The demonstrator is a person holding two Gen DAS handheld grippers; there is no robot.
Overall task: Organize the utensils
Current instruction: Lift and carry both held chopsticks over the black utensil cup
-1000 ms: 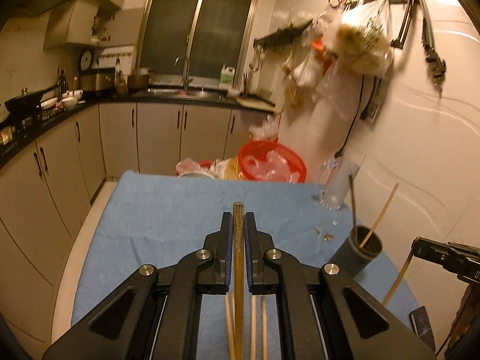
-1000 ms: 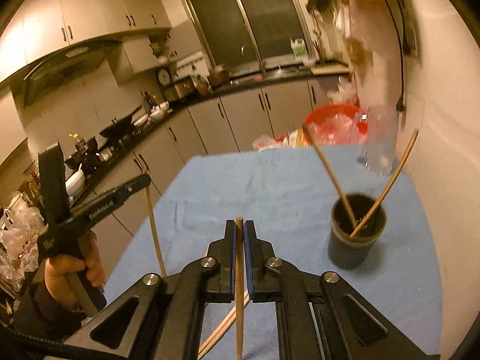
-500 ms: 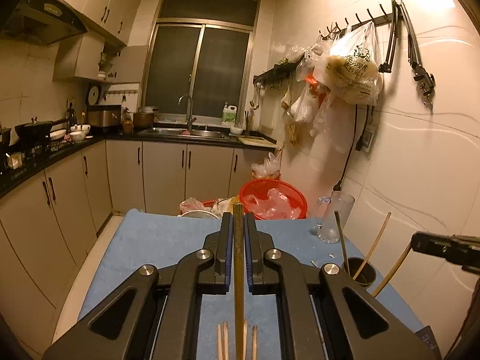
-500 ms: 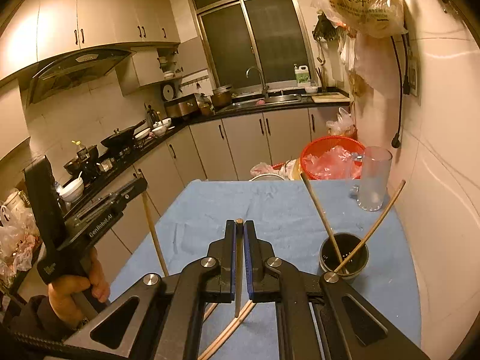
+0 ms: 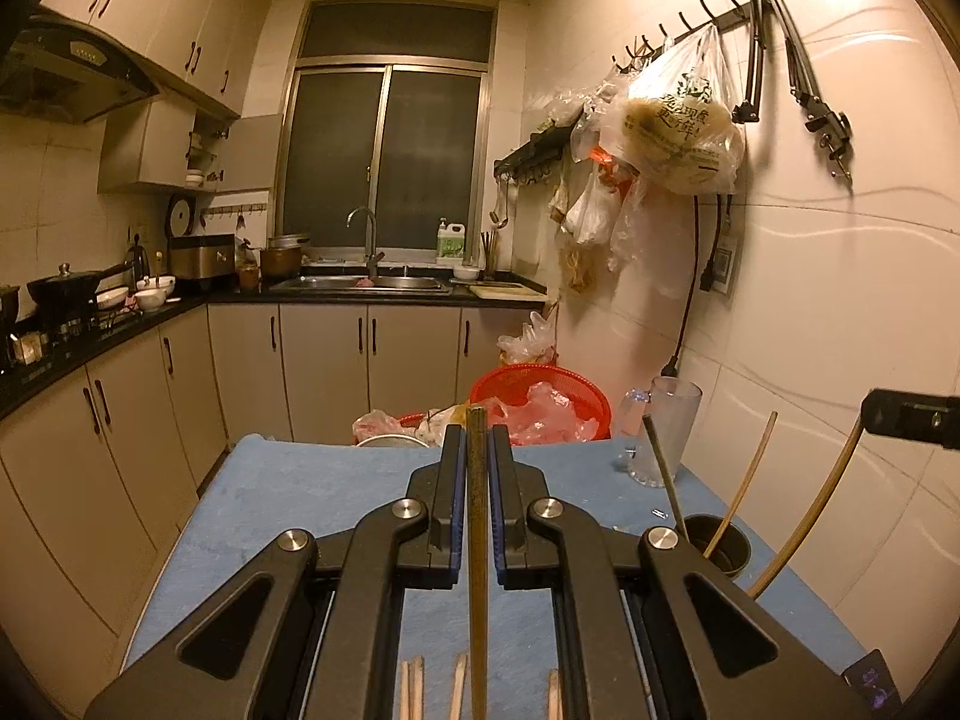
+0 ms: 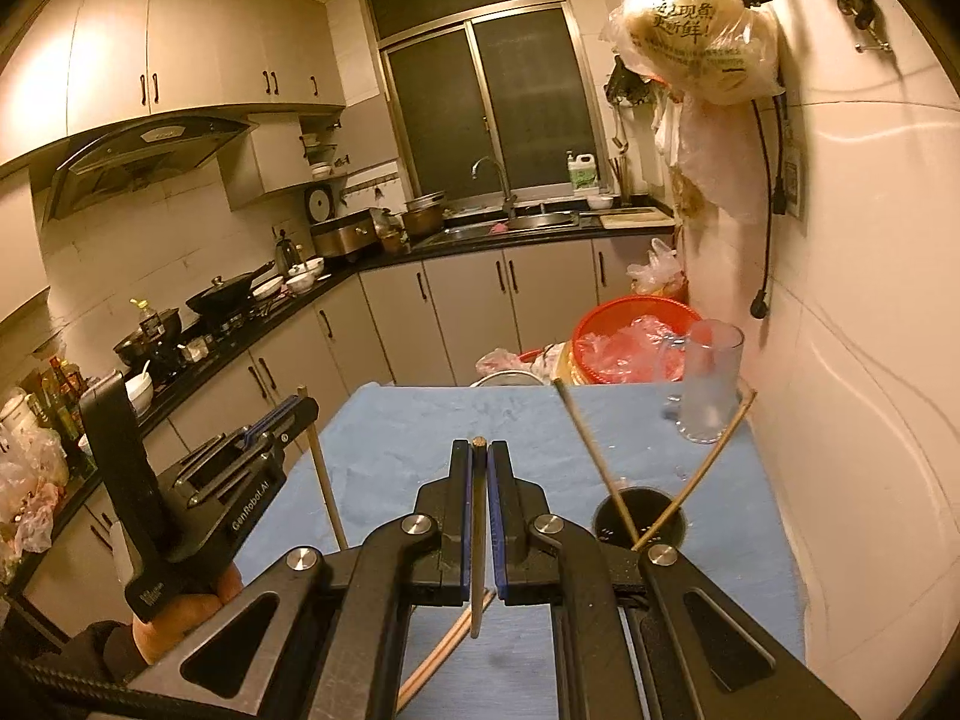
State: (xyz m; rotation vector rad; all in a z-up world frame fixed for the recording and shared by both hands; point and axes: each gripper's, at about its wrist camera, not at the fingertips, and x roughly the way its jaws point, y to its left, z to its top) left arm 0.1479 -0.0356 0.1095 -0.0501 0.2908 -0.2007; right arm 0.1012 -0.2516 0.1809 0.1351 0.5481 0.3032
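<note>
My left gripper [image 5: 477,438] is shut on a brown chopstick [image 5: 478,570] and holds it upright above the blue cloth; it also shows at the left of the right wrist view [image 6: 300,405]. My right gripper [image 6: 478,453] is shut on another chopstick [image 6: 477,540], left of and above the dark cup [image 6: 639,519]. The cup [image 5: 717,543] stands on the cloth at the right and holds two chopsticks [image 6: 591,456] that lean apart. Several loose chopsticks [image 5: 414,690] lie on the cloth under my left gripper.
The table under the blue cloth [image 6: 420,426] stands against the right wall. A clear glass mug [image 6: 708,384] stands at its far right corner. A red basket [image 5: 540,399] with plastic sits behind the far edge. Kitchen cabinets and counter run along the left.
Both grippers have risen and tilted up with their chopsticks. The table and the cup now lie lower in both views.
</note>
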